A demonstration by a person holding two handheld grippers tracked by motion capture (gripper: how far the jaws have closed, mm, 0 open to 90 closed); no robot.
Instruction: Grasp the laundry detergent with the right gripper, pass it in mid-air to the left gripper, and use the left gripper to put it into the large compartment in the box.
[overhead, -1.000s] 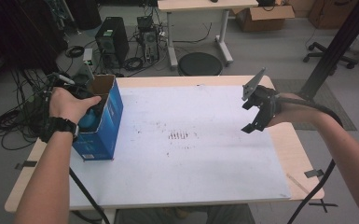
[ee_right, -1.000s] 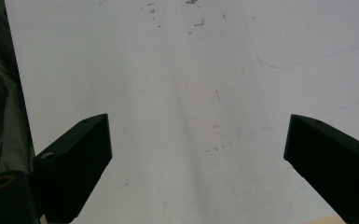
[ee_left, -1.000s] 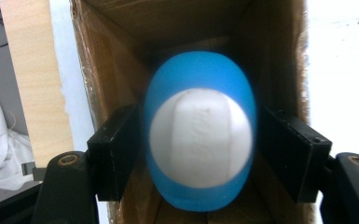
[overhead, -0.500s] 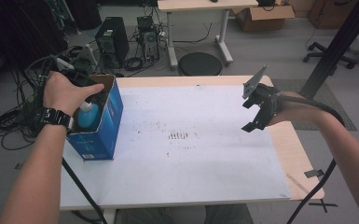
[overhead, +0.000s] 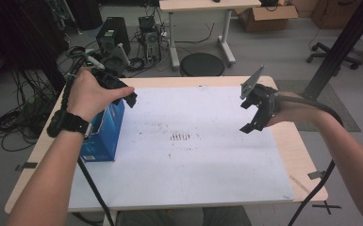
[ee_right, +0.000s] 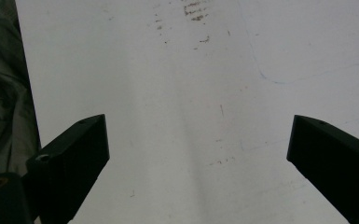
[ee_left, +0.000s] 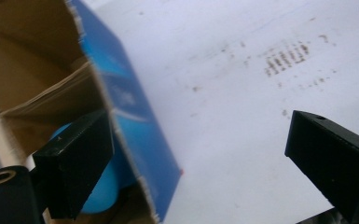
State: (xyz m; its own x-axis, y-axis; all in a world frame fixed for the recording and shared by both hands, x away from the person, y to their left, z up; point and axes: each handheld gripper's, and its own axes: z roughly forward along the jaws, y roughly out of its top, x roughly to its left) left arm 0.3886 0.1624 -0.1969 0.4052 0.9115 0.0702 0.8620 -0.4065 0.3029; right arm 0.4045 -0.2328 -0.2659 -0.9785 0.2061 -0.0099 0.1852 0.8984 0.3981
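Blue box (overhead: pixel 104 132) half hidden behind left hand (overhead: pixel 92 94), blue ball (ee_left: pixel 98 182) inside partly masked, both tongs spread apart.

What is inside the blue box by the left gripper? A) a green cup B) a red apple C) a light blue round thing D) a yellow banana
C: the left gripper view looks into the open blue box, where a light blue round thing sits behind one jaw of the left gripper.
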